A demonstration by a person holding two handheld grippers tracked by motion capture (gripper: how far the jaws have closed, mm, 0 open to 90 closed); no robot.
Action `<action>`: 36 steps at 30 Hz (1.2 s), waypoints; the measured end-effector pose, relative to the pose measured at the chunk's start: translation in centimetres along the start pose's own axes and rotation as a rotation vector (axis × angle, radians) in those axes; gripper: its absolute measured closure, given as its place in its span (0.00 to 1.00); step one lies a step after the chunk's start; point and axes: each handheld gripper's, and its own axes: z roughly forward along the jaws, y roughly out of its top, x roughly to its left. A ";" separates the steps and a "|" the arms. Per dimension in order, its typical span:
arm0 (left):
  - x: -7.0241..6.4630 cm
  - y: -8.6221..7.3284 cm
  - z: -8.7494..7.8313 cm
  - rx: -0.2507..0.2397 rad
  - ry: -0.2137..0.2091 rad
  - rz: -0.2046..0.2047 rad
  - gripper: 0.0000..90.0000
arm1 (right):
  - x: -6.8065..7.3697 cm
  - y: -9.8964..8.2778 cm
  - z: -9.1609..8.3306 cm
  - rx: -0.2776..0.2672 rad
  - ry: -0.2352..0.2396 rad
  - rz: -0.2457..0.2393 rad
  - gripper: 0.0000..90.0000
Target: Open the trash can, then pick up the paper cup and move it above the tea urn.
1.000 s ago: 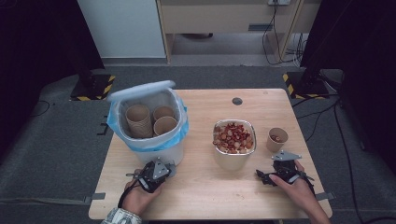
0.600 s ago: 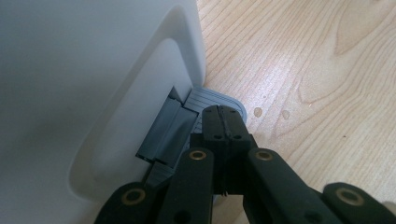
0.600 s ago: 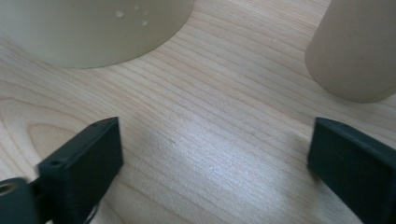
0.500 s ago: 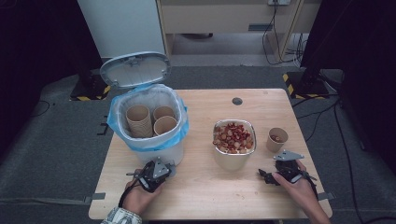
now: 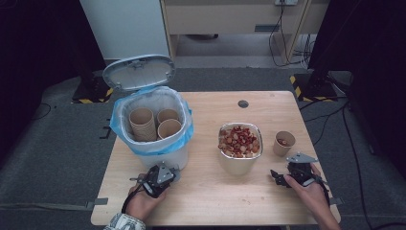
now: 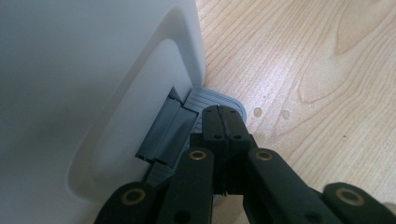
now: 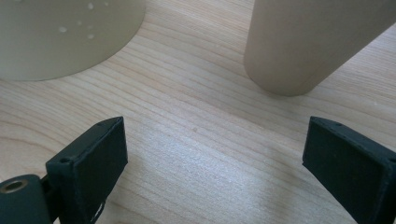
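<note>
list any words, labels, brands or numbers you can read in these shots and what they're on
None: no readable text in any view.
The white bin, its lid and its grey pedal: plain, no label.
The paper cup and the bowl: no print.
The left hand-held gripper and the right hand-held gripper: bare black jaws, no marking.
The yellow-black striped pieces on the floor: hazard stripes, no words.

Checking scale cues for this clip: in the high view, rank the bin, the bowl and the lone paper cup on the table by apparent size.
1. Bin, clearly the largest.
2. Bowl, mid-sized.
3. Paper cup, the smallest.
All three stand at a similar depth on the table, so nearness to the camera hardly affects the order.
</note>
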 end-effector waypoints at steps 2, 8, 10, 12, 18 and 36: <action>0.0 0.0 0.0 0.002 -0.002 -0.002 1.00 | -0.1 0.0 0.0 0.000 -0.007 0.001 0.08; 0.1 0.0 0.0 0.002 -0.004 -0.004 1.00 | -0.3 0.0 -0.1 -0.008 -0.019 0.017 0.08; 0.1 0.0 0.0 0.002 -0.006 -0.008 1.00 | -0.4 0.1 -0.2 -0.009 -0.027 0.020 0.08; 0.1 0.0 0.0 0.002 -0.005 -0.008 1.00 | -0.5 0.1 -0.3 -0.019 -0.036 0.026 0.08; 0.1 0.0 0.0 0.003 -0.007 -0.010 1.00 | -1.4 0.4 -0.5 -0.060 -0.071 0.067 0.07; 0.1 0.0 0.0 -0.002 -0.008 -0.010 1.00 | -3.2 1.8 0.0 -0.180 -0.081 0.140 0.08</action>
